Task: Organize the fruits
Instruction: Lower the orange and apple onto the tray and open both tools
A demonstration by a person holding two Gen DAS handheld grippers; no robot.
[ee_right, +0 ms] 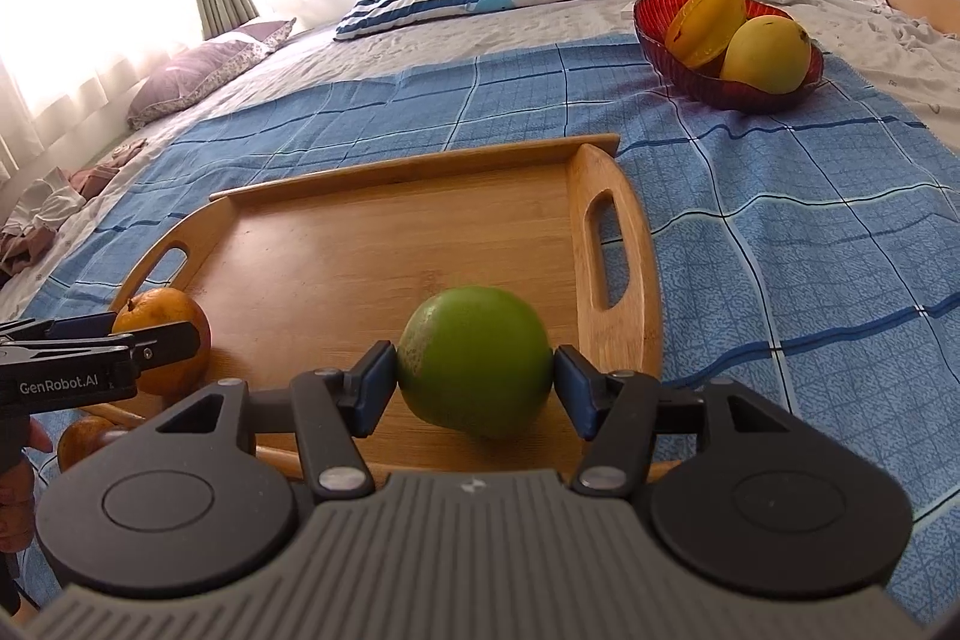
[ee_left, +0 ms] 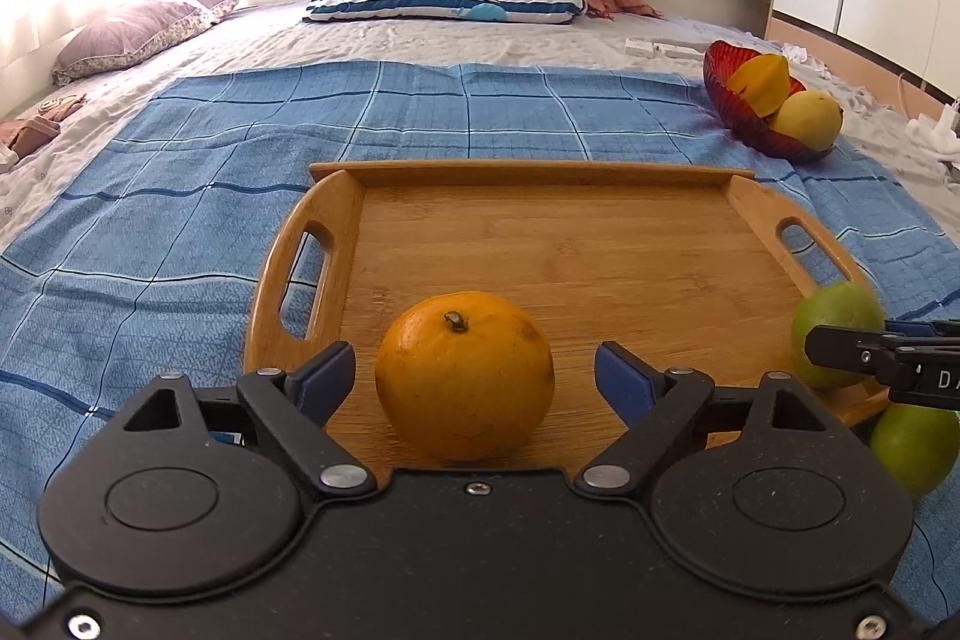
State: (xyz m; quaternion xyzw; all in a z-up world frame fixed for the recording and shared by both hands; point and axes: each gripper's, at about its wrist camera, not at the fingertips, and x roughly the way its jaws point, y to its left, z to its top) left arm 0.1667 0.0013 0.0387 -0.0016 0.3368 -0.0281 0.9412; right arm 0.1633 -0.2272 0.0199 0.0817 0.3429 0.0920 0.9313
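Observation:
A wooden tray [ee_left: 570, 244] lies on a blue checked blanket. An orange [ee_left: 465, 376] rests at the tray's near edge between the blue pads of my left gripper [ee_left: 474, 364], which stands open with a gap on each side. In the right wrist view the same orange [ee_right: 156, 310] shows behind the left gripper [ee_right: 156, 340]. My right gripper [ee_right: 474, 370] has both pads against a green fruit [ee_right: 474, 340] that sits on the tray [ee_right: 390, 232] near its right handle. From the left, the right gripper [ee_left: 840, 346] covers part of this green fruit [ee_left: 840, 304].
A second green fruit [ee_left: 918, 448] lies on the blanket [ee_left: 180, 232] beside the tray's right corner. Another orange fruit [ee_right: 84, 439] sits off the tray's left corner. A red bowl [ee_right: 651, 22] at the far right holds a starfruit [ee_right: 702, 22] and a yellow fruit [ee_right: 765, 52]. Pillows lie beyond.

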